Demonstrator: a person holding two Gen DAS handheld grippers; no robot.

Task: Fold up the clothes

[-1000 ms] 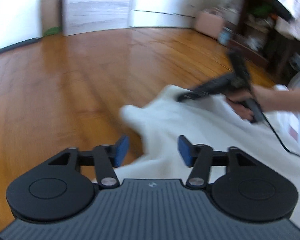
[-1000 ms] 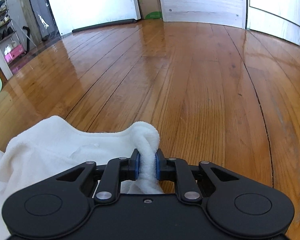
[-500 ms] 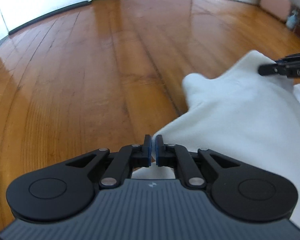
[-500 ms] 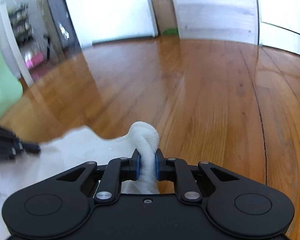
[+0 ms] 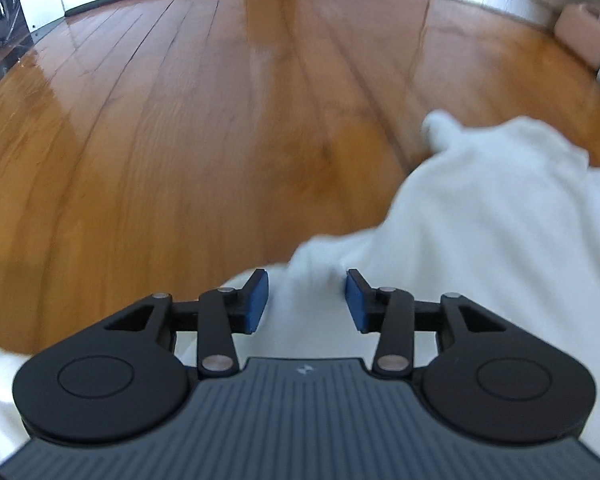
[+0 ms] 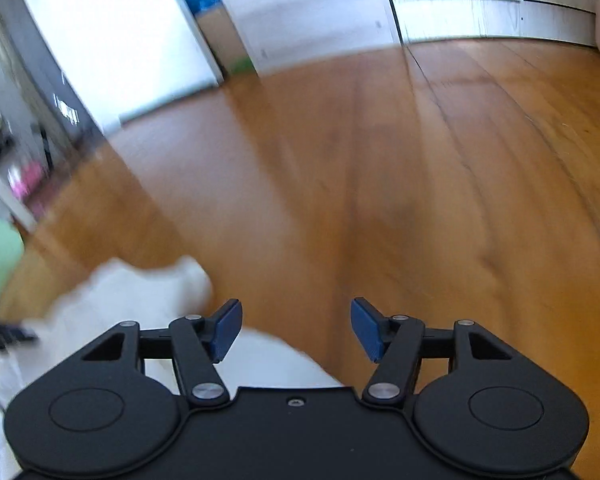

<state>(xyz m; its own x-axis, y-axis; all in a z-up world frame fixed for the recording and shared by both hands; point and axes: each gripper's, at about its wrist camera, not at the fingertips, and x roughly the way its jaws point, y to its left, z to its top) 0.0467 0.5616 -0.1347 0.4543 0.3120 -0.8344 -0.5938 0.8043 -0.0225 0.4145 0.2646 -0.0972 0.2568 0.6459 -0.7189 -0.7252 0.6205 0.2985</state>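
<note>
Right gripper point(image 6: 296, 328) has dropped the soft white terry-cloth garment point(image 5: 500, 240), jaws opening, empty; left gripper point(image 5: 306, 300) opening astride a fold, probably untouched. Limp; pinch corners.

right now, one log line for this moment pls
left gripper: opening, cloth between fingers, ungripped | right gripper: opening, empty | cloth on floor

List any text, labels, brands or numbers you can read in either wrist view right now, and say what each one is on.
No readable words or numbers in either view.
Left hand-held gripper: a small pale mark on its grey ribbed body, a logo rather than letters.
Right hand-held gripper: no marking on its black body.
Cardboard box by the far wall: too blurred to show any print.
White garment: no tag or print visible.
</note>
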